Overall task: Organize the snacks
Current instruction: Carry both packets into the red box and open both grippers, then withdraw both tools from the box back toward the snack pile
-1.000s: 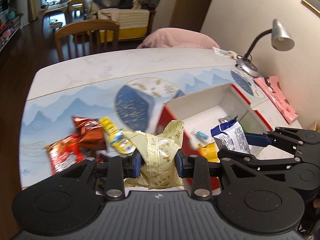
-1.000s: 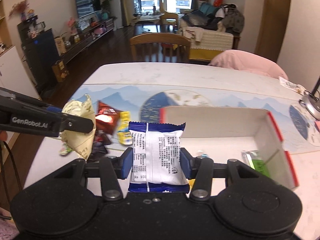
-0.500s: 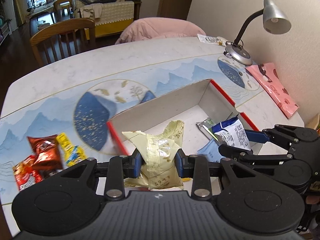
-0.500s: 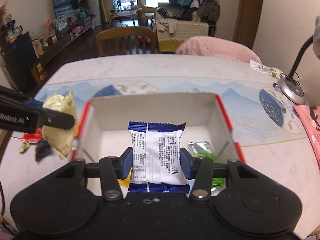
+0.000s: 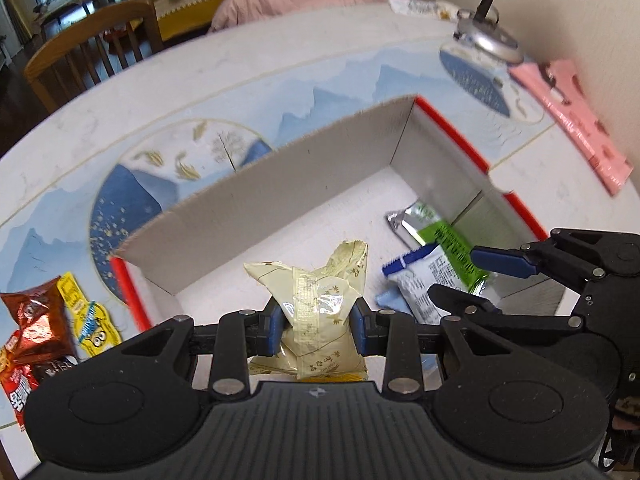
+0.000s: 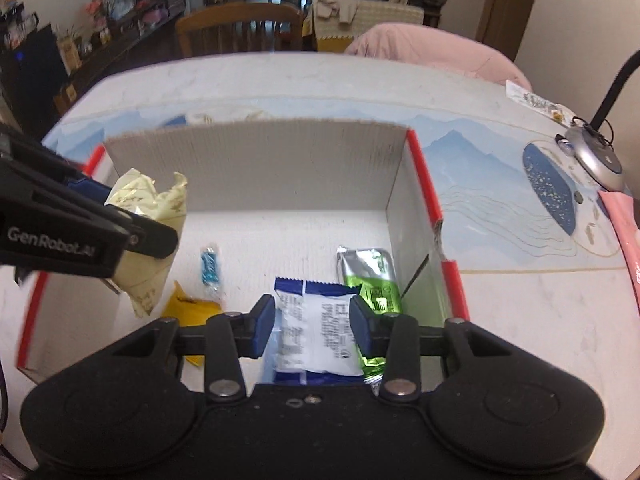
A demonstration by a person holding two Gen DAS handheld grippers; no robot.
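Observation:
My left gripper [image 5: 316, 320] is shut on a crumpled pale yellow snack packet [image 5: 316, 300] and hangs over the near left part of an open cardboard box [image 5: 280, 184] with red outer sides. The right wrist view shows this gripper [image 6: 132, 212] at the left, packet [image 6: 156, 200] sticking out. My right gripper [image 6: 312, 320] holds a blue-and-white packet [image 6: 316, 332] low over the box's right side; its jaws are closing, pads against the packet's sides. In the left wrist view that right gripper [image 5: 456, 276] enters from the right.
On the box floor lie a green-and-silver packet [image 6: 372, 276], a small blue candy [image 6: 209, 266] and an orange-yellow packet [image 6: 192, 308]. Red, brown and yellow packets [image 5: 86, 316] lie on the table left of the box. A desk lamp [image 5: 484, 36] and a pink packet [image 5: 572, 116] are at the right.
Both grippers have moved from the table's left side to over the box and come lower, each still carrying its packet. The right jaws now stand a little narrower.

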